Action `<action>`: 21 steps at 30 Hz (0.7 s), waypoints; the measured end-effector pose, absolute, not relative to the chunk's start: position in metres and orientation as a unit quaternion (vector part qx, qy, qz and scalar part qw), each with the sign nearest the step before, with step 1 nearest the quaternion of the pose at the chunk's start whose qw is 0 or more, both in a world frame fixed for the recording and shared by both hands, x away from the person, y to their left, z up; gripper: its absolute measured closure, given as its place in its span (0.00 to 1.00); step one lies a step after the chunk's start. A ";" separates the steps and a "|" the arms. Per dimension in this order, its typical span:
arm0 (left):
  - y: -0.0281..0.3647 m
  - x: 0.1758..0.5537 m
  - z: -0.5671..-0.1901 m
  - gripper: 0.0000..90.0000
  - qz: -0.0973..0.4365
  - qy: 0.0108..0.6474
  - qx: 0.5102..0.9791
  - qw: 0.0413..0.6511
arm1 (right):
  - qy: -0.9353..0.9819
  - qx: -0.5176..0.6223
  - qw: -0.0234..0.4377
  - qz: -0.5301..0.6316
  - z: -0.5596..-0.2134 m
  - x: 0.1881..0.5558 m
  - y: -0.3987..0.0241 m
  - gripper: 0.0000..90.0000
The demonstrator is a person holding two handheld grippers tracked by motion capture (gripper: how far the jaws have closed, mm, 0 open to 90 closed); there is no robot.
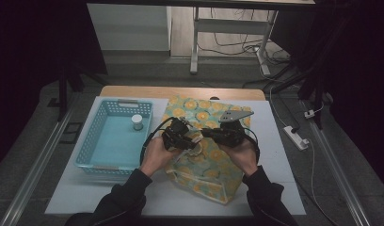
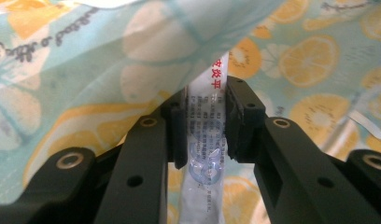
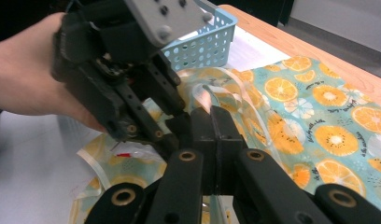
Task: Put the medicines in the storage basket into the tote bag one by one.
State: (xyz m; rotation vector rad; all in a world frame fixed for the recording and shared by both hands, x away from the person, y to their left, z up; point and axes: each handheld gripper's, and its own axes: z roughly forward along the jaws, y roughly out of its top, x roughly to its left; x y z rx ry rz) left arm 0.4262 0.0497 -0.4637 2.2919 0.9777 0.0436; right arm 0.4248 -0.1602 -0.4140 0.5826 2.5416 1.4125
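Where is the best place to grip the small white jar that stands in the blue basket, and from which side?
Grip the small white jar across its round side wall, coming straight down from above. It stands upright and alone in the blue basket, whose walls would probably block a level approach.

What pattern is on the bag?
Orange slices on pale teal, clearest on the bag in the right gripper view.

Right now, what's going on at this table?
A person works two hand-held grippers over an orange-slice print bag lying on the table. The left gripper holds a white printed sachet between its jaws at the bag's mouth. The right gripper is shut on the bag's edge, apparently holding it open. A blue basket to the left contains a small white-capped jar.
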 end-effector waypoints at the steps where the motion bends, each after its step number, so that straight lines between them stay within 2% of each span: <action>1: 0.050 0.428 -0.465 0.79 0.019 0.373 0.871 0.318 | 0.854 0.195 0.088 0.474 -0.414 0.425 -0.160 1.00; 21: 0.057 0.452 -0.483 0.79 0.039 0.424 0.845 0.322 | 0.858 0.196 0.087 0.467 -0.419 0.426 -0.157 1.00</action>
